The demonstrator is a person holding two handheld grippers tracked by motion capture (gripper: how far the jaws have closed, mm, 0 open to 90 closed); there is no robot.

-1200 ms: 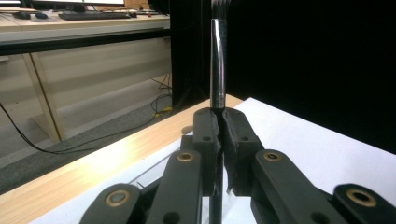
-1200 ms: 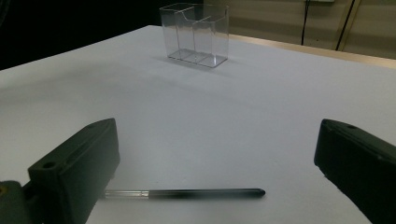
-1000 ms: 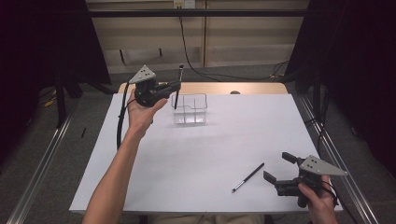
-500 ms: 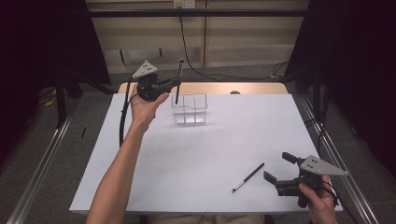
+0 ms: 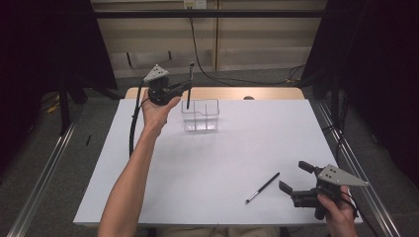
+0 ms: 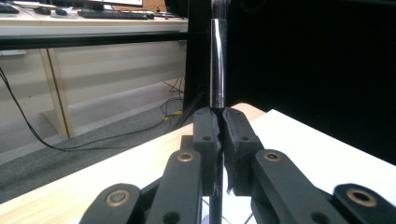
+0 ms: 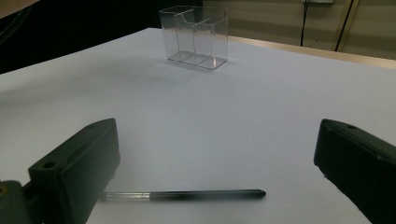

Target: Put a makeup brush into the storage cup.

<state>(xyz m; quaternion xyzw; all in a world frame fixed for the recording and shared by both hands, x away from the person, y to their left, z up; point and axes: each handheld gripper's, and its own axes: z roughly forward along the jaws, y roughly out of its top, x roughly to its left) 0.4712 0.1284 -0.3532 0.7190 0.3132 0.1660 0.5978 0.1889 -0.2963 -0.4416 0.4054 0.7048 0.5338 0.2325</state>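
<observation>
Dark curtains and a pale back wall frame a white table (image 5: 207,168), on which a clear divided holder (image 5: 200,114) stands near the far edge. One black pen (image 5: 189,85) is held upright in the left tongs (image 5: 184,88), which are clenched on its shaft; in the left gripper view the pads are seen pressed tight around the pen (image 6: 217,70), with the shaft rising above them and the rest passing down between the jaws. From the high view the lower tip is seen just at the holder's left rim, though whether it is inside the compartment or just in front of it cannot be told. A second pen (image 5: 262,187) lies flat on the table near the front, just beside the right tongs (image 5: 291,178), which are released and stand wide, with that pen (image 7: 187,194) lying between and ahead of the jaws, untouched. Several slips are judged possible from here: the tip could be caught on the rim and the light holder tipped or pushed if the pen is lowered off-centre; the pen could be dropped outside if released too high or while tilted; and the second pen could be rolled away if one jaw is brought down on it first.
</observation>
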